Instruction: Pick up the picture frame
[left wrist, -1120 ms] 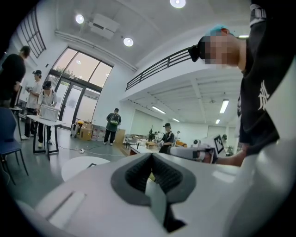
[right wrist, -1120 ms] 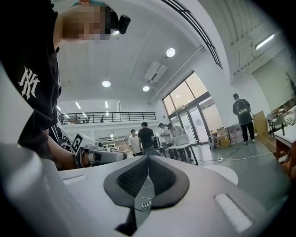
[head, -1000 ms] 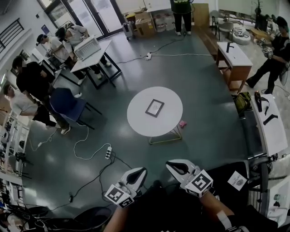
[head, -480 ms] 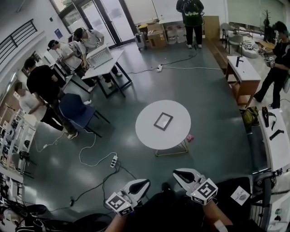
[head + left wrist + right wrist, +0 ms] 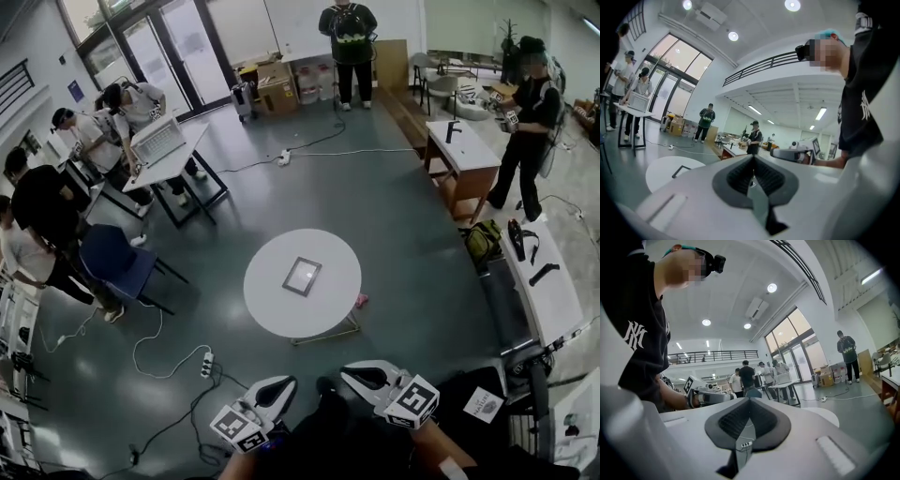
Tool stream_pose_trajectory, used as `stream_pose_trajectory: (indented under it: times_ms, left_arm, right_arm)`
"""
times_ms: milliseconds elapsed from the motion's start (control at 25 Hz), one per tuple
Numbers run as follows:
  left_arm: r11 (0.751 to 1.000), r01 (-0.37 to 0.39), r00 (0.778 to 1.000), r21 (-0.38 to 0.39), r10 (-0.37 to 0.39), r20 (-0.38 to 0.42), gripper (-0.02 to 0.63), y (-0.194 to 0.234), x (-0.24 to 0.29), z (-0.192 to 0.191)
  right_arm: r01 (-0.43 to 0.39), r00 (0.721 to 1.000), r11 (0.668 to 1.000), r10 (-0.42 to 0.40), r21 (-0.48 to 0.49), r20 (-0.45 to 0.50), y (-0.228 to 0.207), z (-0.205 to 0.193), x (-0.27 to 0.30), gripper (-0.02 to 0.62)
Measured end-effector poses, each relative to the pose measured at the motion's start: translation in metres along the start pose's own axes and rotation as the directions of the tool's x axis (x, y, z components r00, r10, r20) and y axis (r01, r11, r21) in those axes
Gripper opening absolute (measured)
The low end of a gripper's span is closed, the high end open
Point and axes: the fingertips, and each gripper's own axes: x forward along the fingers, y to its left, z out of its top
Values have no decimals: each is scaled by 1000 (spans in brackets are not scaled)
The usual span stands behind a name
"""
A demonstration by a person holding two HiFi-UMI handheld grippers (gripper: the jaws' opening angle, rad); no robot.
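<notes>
The picture frame [image 5: 302, 276] is a small dark-edged rectangle lying flat in the middle of the round white table [image 5: 267, 305]. Both grippers are held low at the bottom of the head view, well short of the table. My left gripper [image 5: 285, 383] is shut with nothing in it, and so is my right gripper [image 5: 350, 372]. In the left gripper view the shut jaws [image 5: 752, 158] point past the table, where a corner of the frame [image 5: 681, 169] shows at the left. The right gripper view shows shut jaws [image 5: 749, 401] and the table's edge [image 5: 826, 416].
A pink object [image 5: 361, 300] lies on the floor by the table's leg. A power strip [image 5: 206, 362] and cables trail at the left. A blue chair [image 5: 111, 261], a desk with several people, a wooden desk [image 5: 463, 152] and a long white bench [image 5: 539, 281] ring the room.
The round table with the frame has drifted lower and to the left in the head view, nearer to both grippers. Both grippers stay shut and side by side.
</notes>
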Motion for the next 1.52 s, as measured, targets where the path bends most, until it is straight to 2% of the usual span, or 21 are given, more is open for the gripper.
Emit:
stream_pose_trajectory:
  times_ms: [280, 560, 720, 920, 1320, 1520]
  left_arm:
    - [997, 73, 997, 12, -73, 39, 2, 67, 63, 40]
    - [995, 72, 996, 73, -75, 48, 2, 135, 89, 77]
    - [997, 52, 996, 62, -56, 63, 3, 177, 87, 94]
    - [998, 22, 997, 63, -27, 74, 2, 229, 74, 104]
    - [999, -10, 997, 39, 7, 72, 2, 270, 95, 99]
    - [997, -67, 997, 26, 66, 47, 2, 294, 117, 99]
  right_arm:
    - [66, 997, 998, -66, 5, -35, -63, 23, 41, 0]
    - [89, 995, 996, -89, 1, -41, -115, 65, 102, 0]
    - [81, 996, 997, -80, 11, -49, -137, 74, 143, 0]
    - [51, 998, 999, -50, 14, -40, -143, 90, 202, 0]
    - [13, 997, 1000, -14, -9, -82, -176, 94, 240, 0]
    - [-38, 996, 999, 39, 12, -76, -213, 90, 257, 0]
